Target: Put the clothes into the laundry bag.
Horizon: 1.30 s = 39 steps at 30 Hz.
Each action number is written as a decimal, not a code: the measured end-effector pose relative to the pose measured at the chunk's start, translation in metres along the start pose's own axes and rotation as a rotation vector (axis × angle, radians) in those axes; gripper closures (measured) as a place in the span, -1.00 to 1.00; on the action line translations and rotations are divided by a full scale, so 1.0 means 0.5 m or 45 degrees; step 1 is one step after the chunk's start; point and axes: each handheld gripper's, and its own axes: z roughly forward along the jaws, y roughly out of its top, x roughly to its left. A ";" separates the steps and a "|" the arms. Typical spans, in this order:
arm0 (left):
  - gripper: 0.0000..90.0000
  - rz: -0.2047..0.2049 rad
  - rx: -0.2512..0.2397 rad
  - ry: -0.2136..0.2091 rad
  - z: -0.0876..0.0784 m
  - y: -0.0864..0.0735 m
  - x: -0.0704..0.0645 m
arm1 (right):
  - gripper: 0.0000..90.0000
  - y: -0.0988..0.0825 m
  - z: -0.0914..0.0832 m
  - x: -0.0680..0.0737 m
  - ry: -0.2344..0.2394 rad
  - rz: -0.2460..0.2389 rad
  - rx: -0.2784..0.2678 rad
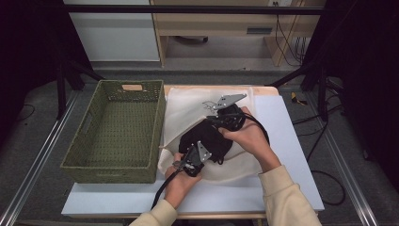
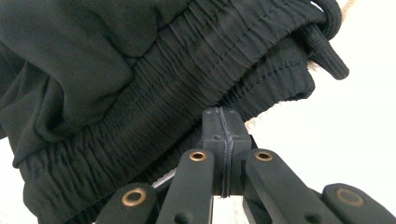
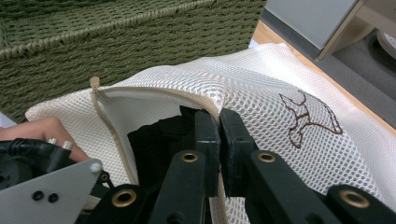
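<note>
Black garment (image 2: 140,79) bunched just in front of left gripper (image 2: 223,135), elastic waistband running diagonally from low left to upper right in left gripper view, drawstring end hanging at far right. Rest of garment cut off by frame edges, so full shape hard to make out. Jaws of left gripper clenched tight, pads touching; only a thin seam visible btw. them, cannot tell if any fabric is caught there.

Right gripper (image 3: 219,140) clamped on zipper edge of white mesh bag (image 3: 261,88), holding opening up. Inside opening, just left of jaws, dark folded fabric partly seen, mostly hidden by bag wall. Brown stitched drawing on mesh to right of jaws, no readable letters, no brand found.

In high view, garment (image 1: 207,139) lying half on bag (image 1: 186,108), btw. both grippers, long axis approx. from left gripper (image 1: 190,160) toward right gripper (image 1: 226,115). Green woven basket (image 1: 113,136) just beside bag, behind bag in right gripper view.
</note>
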 end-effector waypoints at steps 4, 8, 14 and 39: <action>1.00 -0.015 -0.003 0.005 0.007 0.003 0.007 | 0.94 -0.001 -0.001 -0.001 0.001 0.001 0.000; 1.00 -0.018 0.000 0.010 0.013 0.005 0.009 | 0.94 -0.002 -0.003 -0.002 0.000 0.002 -0.004; 1.00 -0.021 0.002 0.019 0.020 0.008 0.013 | 0.94 -0.003 -0.002 -0.004 0.001 0.000 -0.004; 1.00 -0.006 0.015 0.034 0.032 0.019 0.021 | 0.94 0.004 -0.003 -0.026 -0.011 0.029 -0.025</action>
